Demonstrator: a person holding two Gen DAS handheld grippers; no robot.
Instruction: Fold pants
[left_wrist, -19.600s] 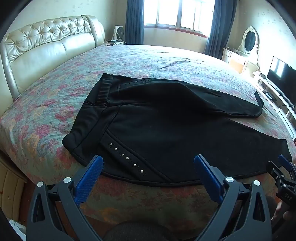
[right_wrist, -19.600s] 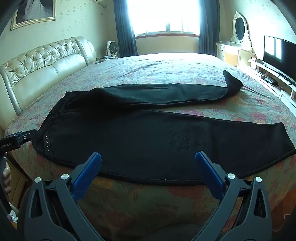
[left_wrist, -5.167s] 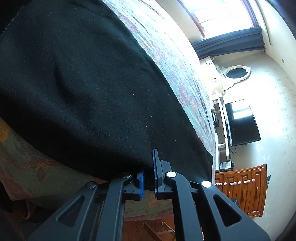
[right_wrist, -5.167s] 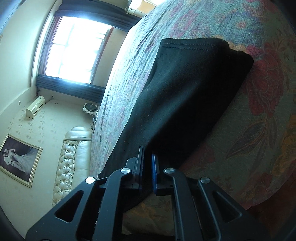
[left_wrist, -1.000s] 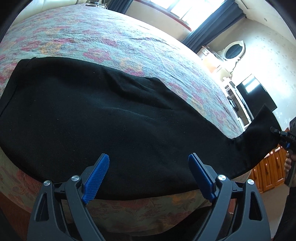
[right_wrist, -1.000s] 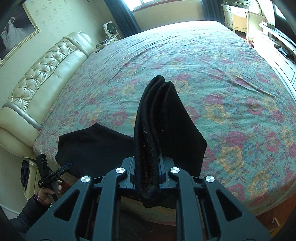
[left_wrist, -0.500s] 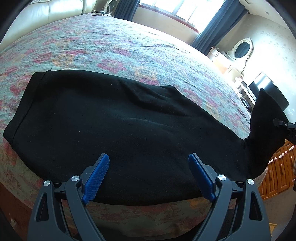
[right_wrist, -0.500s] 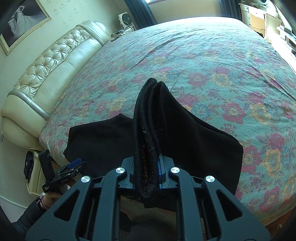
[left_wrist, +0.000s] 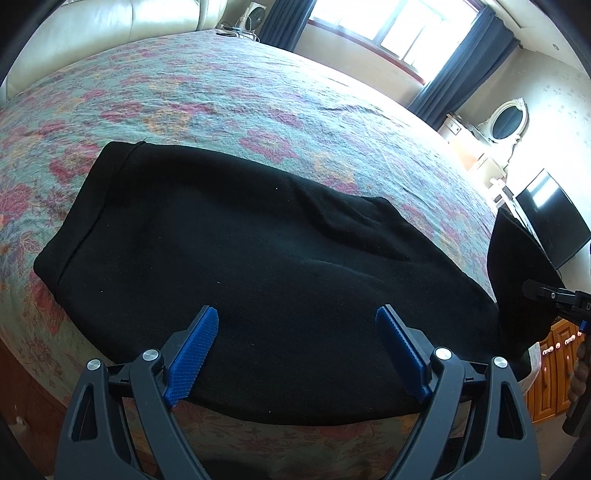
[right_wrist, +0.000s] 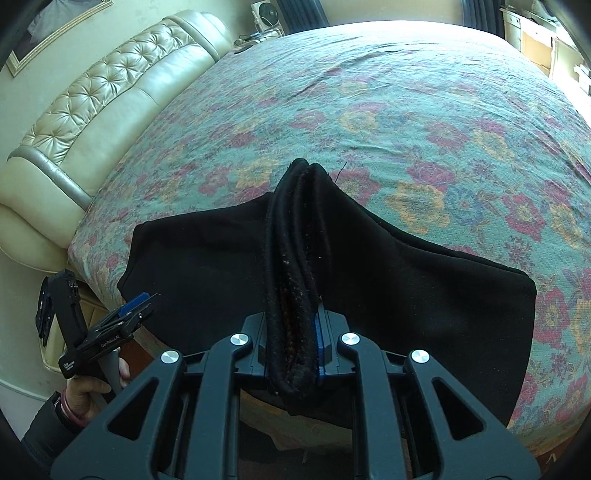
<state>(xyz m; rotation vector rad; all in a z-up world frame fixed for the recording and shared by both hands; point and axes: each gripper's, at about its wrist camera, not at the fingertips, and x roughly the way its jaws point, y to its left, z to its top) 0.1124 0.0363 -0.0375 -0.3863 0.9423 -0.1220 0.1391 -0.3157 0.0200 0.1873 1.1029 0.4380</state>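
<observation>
On bed (left_wrist: 258, 92), near its front edge: black pants (left_wrist: 258, 258) lying flat. Right tongs (right_wrist: 293, 328) clamped on bunched cuff end, lifted, likely to carry it across for fold. Left tongs (left_wrist: 295, 354) spread wide, empty, hovering over pants.

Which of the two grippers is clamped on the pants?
The right gripper: its jaws pinch the bunched leg end of the pants. The left gripper hangs open above them.

Left wrist view looks steeply down, close over the near edge of the bed (left_wrist: 258, 96). Right wrist view likewise. Both share the pants (left_wrist: 258, 266).
</observation>
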